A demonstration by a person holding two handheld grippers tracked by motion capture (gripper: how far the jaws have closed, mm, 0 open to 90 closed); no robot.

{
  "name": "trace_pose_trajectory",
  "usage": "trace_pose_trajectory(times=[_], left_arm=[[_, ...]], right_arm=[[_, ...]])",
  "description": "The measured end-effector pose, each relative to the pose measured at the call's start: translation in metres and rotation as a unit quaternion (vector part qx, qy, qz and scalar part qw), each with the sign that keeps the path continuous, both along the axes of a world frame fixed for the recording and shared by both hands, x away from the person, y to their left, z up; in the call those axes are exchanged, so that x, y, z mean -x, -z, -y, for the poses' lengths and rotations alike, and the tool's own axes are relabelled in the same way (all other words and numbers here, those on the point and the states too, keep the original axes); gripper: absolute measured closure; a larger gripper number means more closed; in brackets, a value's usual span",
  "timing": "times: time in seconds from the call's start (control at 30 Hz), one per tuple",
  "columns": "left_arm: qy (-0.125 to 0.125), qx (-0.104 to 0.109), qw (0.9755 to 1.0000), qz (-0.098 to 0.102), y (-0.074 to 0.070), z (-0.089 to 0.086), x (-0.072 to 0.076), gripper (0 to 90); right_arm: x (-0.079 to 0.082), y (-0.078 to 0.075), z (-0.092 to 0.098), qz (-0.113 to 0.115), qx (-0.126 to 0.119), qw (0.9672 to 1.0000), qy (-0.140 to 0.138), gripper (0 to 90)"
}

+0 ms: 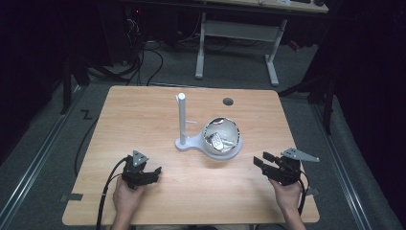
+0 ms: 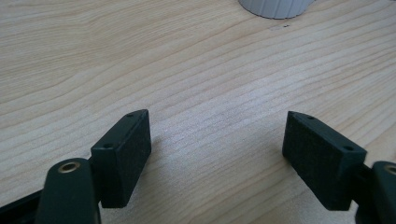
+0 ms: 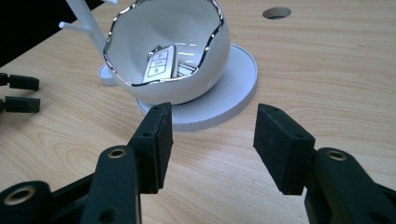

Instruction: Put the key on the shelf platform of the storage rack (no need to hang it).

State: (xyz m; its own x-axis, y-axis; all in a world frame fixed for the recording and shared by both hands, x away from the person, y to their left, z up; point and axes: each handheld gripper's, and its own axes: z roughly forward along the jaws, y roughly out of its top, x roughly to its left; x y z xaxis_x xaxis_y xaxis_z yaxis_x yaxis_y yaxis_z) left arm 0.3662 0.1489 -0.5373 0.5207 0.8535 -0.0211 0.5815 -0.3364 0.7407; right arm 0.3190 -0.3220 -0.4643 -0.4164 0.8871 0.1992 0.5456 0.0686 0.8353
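Near the table's (image 1: 143, 201) front edge both grippers rest low, jaws parted and empty: left gripper (image 2: 217, 154) over bare wood, right gripper (image 3: 212, 140) aimed at the egg-shaped bowl (image 3: 205, 51). Car key (image 3: 161, 65) lies inside the bowl on its round stand (image 3: 238, 88), so probably staged for a reach-in pick.

My left tongs (image 1: 154, 171) and right tongs (image 1: 260, 159) are black, with flat rectangular pads, brass-ringed screw holes, grey three-cornered plates on top and trailing black cables.

Bare table (image 1: 143, 124) left; bowl (image 1: 221, 136), post (image 1: 182, 117) centre.
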Motion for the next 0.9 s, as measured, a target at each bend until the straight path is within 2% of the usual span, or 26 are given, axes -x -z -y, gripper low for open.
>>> trace_pose_trajectory(times=[0.3, 0.57, 0.9], left_arm=[[0.000, 0.000, 1.0000, 0.000, 0.000, 0.000, 0.000, 24.1], [0.000, 0.000, 1.0000, 0.000, 0.000, 0.000, 0.000, 24.1], [0.000, 0.000, 1.0000, 0.000, 0.000, 0.000, 0.000, 24.2]], right_arm=[[-0.002, 0.014, -0.002, -0.011, 0.007, 0.9999, 0.005, 47.2], [-0.005, 0.033, -0.007, -0.034, 0.044, 0.9984, 0.010, 45.7], [-0.010, 0.047, -0.010, -0.049, 0.061, 0.9968, 0.019, 45.6]])
